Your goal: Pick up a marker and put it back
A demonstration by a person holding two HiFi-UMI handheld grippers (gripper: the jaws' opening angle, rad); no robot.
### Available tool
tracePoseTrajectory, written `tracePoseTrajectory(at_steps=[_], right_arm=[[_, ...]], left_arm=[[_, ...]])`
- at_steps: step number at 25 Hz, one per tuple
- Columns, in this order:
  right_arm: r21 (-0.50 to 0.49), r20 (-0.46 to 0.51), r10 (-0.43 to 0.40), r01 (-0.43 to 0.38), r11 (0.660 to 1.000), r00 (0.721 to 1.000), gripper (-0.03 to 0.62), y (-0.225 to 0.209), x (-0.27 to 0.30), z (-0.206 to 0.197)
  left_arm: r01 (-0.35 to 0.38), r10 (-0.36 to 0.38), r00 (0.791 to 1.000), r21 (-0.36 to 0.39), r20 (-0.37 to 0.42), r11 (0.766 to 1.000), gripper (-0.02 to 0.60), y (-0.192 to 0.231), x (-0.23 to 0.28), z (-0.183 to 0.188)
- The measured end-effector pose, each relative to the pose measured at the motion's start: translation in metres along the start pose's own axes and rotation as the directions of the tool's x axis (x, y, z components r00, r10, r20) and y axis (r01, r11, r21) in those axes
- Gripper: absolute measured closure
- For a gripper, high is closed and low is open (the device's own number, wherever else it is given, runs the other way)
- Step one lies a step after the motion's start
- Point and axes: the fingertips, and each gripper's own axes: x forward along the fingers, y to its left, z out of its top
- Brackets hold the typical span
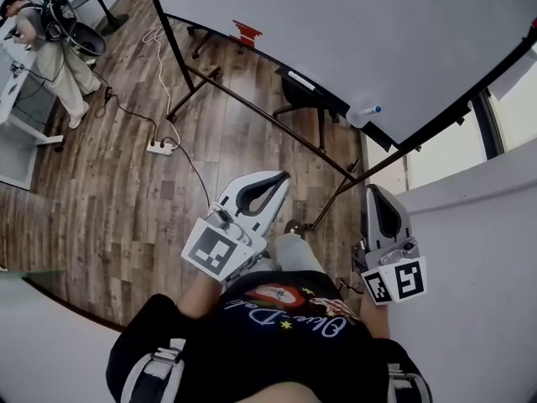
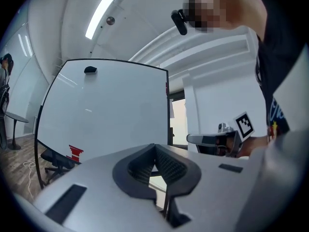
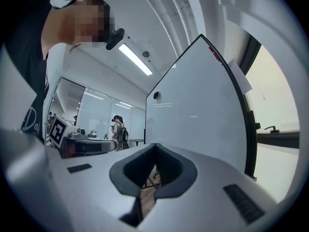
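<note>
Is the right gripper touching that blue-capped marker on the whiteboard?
Apart. The head view shows the right gripper well short of the marker, with a plain stretch of wooden floor between them.

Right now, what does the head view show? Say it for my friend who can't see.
The left gripper and right gripper, both shut and empty, point toward a whiteboard above a wood floor. A blue-capped marker sits at its lower edge. Another person stands at top left.

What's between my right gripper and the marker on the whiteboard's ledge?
Nothing visible. The marker lies on the bottom ledge of the whiteboard, ahead of the shut, empty right gripper. The stand's black braces run below that ledge, not across the approach.
</note>
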Motion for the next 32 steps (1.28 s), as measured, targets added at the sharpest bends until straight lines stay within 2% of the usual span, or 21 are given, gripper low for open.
tracePoseTrajectory(at_steps=[4, 7, 11, 21, 32], right_arm=[[0.018, 0.021, -0.027, 0.027, 0.999, 0.999, 0.594, -0.02, 0.009, -0.001], [0.026, 0.049, -0.044, 0.043, 0.999, 0.998, 0.594, -0.036, 0.019, 0.001], [0.028, 0.056, -0.059, 0.057, 0.998, 0.997, 0.594, -0.055, 0.029, 0.001], [0.048, 0.051, -0.126, 0.123, 0.991, 0.991, 0.594, -0.109, 0.039, -0.006], [0.068, 0.052, -0.142, 0.138, 0.988, 0.989, 0.594, -0.158, 0.061, -0.015]], left_arm=[[0.006, -0.007, 1.0, 0.026, 0.019, 1.0, 0.578, 0.008, 0.01, 0.005], [-0.014, 0.014, 1.0, 0.038, -0.02, 0.999, 0.578, 0.018, 0.02, 0.002], [-0.014, 0.015, 1.0, 0.04, -0.027, 0.999, 0.578, 0.028, 0.039, 0.005], [0.081, -0.079, 0.996, 0.056, -0.048, 0.995, 0.578, 0.033, 0.113, -0.001], [0.136, -0.132, 0.989, 0.07, -0.06, 0.988, 0.578, 0.036, 0.179, -0.007]])
